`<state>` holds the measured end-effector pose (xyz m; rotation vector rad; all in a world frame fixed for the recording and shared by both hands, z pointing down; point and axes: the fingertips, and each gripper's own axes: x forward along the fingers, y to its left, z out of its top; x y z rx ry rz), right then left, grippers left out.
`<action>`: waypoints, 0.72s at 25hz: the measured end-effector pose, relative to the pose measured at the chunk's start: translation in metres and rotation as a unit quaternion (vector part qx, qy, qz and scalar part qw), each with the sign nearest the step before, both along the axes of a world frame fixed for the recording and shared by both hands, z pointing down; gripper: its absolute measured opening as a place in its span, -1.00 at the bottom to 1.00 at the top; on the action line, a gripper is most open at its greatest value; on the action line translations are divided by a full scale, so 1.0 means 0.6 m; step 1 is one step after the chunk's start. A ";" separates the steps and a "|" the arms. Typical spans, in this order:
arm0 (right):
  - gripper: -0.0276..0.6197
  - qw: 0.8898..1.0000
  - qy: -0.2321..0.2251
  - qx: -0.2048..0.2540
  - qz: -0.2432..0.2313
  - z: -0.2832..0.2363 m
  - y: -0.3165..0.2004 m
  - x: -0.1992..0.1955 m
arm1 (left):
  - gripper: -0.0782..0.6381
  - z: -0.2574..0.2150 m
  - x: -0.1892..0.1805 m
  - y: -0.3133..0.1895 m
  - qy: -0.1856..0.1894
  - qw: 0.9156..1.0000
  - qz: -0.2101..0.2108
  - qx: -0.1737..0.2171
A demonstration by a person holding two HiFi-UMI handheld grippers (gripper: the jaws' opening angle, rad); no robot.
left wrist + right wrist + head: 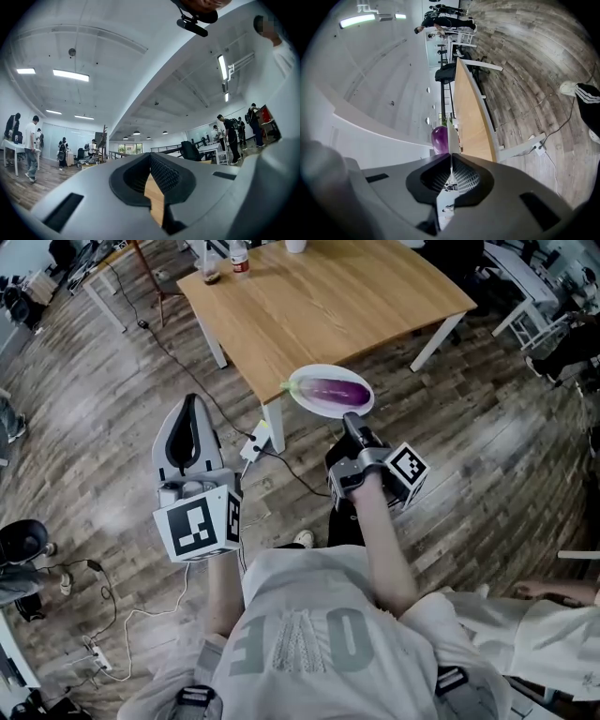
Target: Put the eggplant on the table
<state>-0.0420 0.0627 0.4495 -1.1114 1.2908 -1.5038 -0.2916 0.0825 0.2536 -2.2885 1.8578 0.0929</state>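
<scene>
- Right gripper (349, 418): reaches toward the far side, roughly level. Its jaws are closed on the near rim of a white plate (298, 392). In the right gripper view the rim shows as a thin white edge (451, 136) pinched between the jaws (450, 157).
- Eggplant (335, 390): purple with a green stem end pointing left. It lies lengthwise across the plate and is carried on it, not gripped directly. In the right gripper view it shows (439, 139) just beyond the jaws, on the left of the plate's edge.
- Plate: held in the air at the near corner of the wooden worktop (328, 306). Whether it overlaps the worktop's edge cannot be told.
- Left gripper (192, 401): held to the left of the worktop over the plank floor (112, 427), well apart from the plate. Its jaws are closed at the tips (150, 157) with nothing gripped. Wood colour shows through the gap behind the tips.
- Bottle (239, 259): stands at the far left edge of the worktop.
- Power strip (255, 442): lies on the floor with its cable, beside the near white leg (274, 423).
</scene>
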 end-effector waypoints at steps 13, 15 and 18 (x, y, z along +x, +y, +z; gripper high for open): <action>-0.84 0.998 0.037 -0.005 -0.059 0.026 -0.252 0.119 | -0.76 0.001 0.107 -0.191 -0.002 0.999 -0.045 0.008; -0.84 0.996 0.043 -0.009 -0.074 0.025 -0.299 0.148 | -0.76 -0.014 0.134 -0.234 -0.009 0.998 -0.055 0.018; -0.84 0.995 0.042 -0.006 -0.088 0.017 -0.374 0.186 | -0.76 -0.039 0.161 -0.299 -0.018 0.995 -0.088 0.036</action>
